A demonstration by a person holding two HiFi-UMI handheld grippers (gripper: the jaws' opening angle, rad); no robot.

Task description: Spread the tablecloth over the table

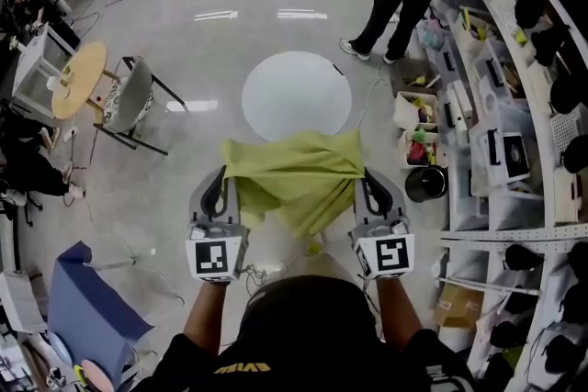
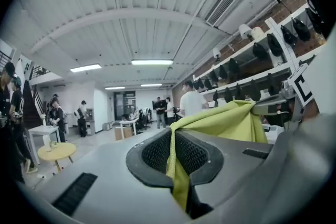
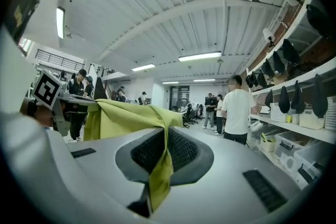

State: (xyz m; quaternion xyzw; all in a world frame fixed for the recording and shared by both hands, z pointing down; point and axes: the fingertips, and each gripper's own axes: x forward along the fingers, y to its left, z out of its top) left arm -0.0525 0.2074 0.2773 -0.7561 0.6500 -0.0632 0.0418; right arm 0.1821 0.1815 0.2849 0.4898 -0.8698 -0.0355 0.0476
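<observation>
Nearest us, our forearms (image 1: 209, 312) run out to two grippers held level and side by side, just short of the table (image 1: 296, 95). We have the left gripper (image 1: 219, 185) clamped tight on one part of the cloth (image 1: 299, 174). In its own view the yellow-green fabric is pinched between the ribbed pads (image 2: 155, 152), with a short tail hanging out below. The right gripper (image 1: 369, 185) is closed on the cloth in the same way, its pads (image 3: 144, 152) biting a fold that droops toward the camera.

The cloth is in the air between the two grippers, on our side of the table. Its far part overlaps the table's near rim in the head view; we cannot tell whether it touches. None of it lies spread on the white top, which is bare.

We judge that two separate grips along one edge are there to keep that edge stretched, so the rest hangs as a sheet instead of a ball. The level hold keeps it off the floor (image 1: 184, 5). The middle is bunched and doubled, so the cloth will need opening out as it goes over the top. Thin fabric like this may slide from the pads if pulled hard against the table's rim.
</observation>
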